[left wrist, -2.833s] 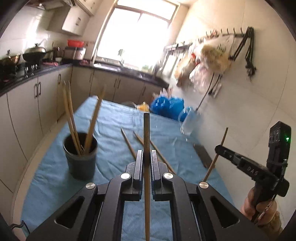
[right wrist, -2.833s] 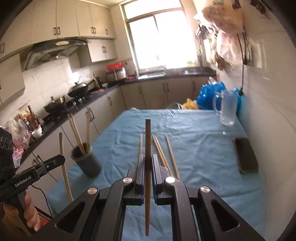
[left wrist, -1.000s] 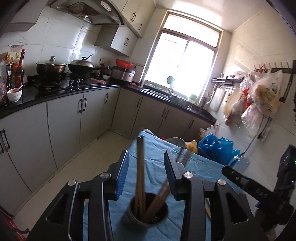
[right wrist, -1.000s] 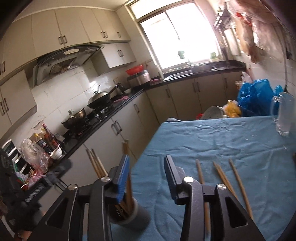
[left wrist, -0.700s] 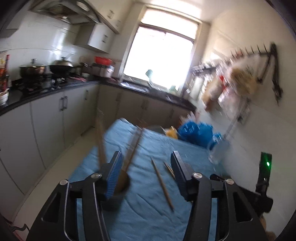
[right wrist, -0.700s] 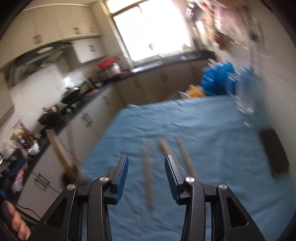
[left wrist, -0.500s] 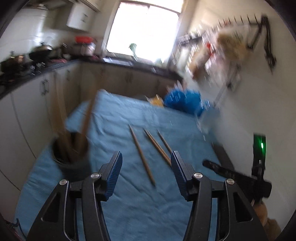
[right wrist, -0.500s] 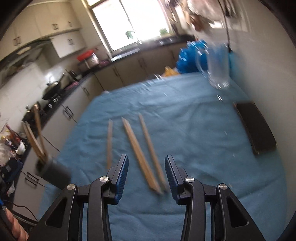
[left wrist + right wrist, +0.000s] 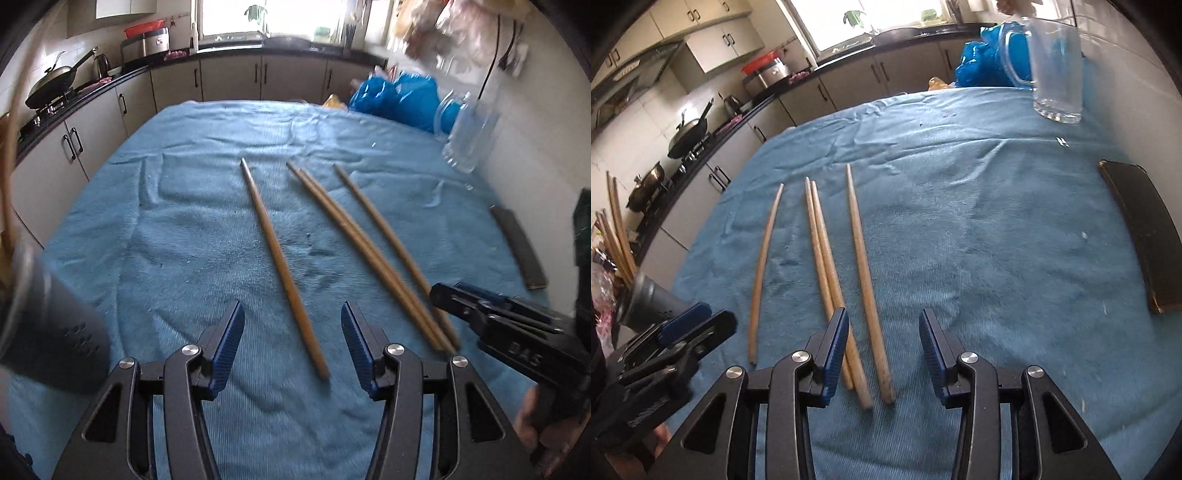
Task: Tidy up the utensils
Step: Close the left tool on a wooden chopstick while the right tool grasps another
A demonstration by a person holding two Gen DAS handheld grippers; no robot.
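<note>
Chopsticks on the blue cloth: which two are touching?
The middle pair, lying side by side and touching. The curved-looking left chopstick and the right chopstick each lie alone.

Both views look forward and down along their own fingers, low and close over the blue-covered surface [image 9: 184,229], facing the window end of the kitchen. The left wrist view sits toward the surface's left side, with the right hand-held gripper [image 9: 443,295] at its right edge. The right wrist view sits further right, with the left hand-held gripper [image 9: 713,325] at its lower left. Both share the four chopsticks [image 9: 827,266], the glass mug [image 9: 1056,66] and the dark holder [image 9: 646,299].
</note>
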